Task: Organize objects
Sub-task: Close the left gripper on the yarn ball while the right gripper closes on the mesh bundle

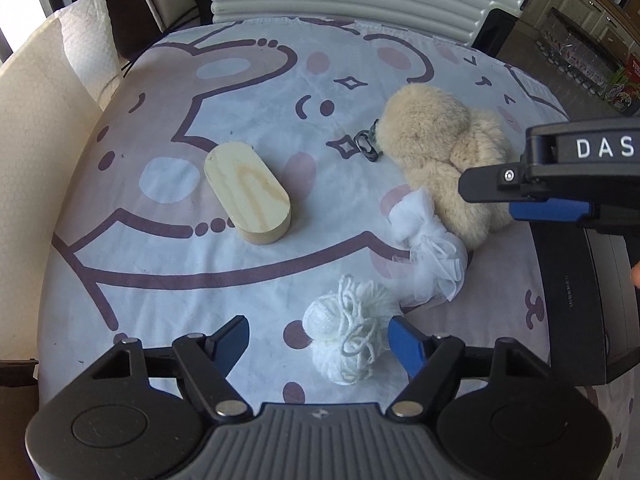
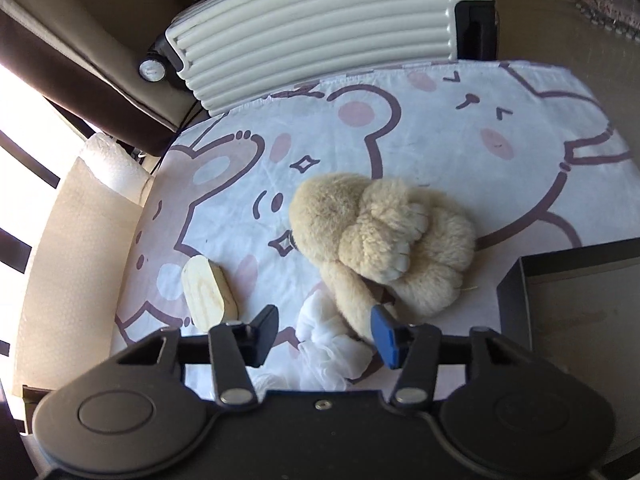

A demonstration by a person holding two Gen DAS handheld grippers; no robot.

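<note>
Beside bear-print cloth (image 1: 248, 280), right gripper (image 1: 486, 188) lettered "DAS".

plush (image 1: 440, 152) beige, lying | mesh pouf (image 1: 430, 248) white, touching plush | yarn (image 1: 348, 344) white | wood block (image 1: 248, 192) flat

Both wrist views look down—sharing the plush toy (image 1: 442, 160).

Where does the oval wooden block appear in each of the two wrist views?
Left wrist: oval wooden block lies left of centre on the cartoon cloth.
Right wrist: it lies lower left, just above the left finger.
Shared landmark: the beige plush toy, to the block's right.
</note>
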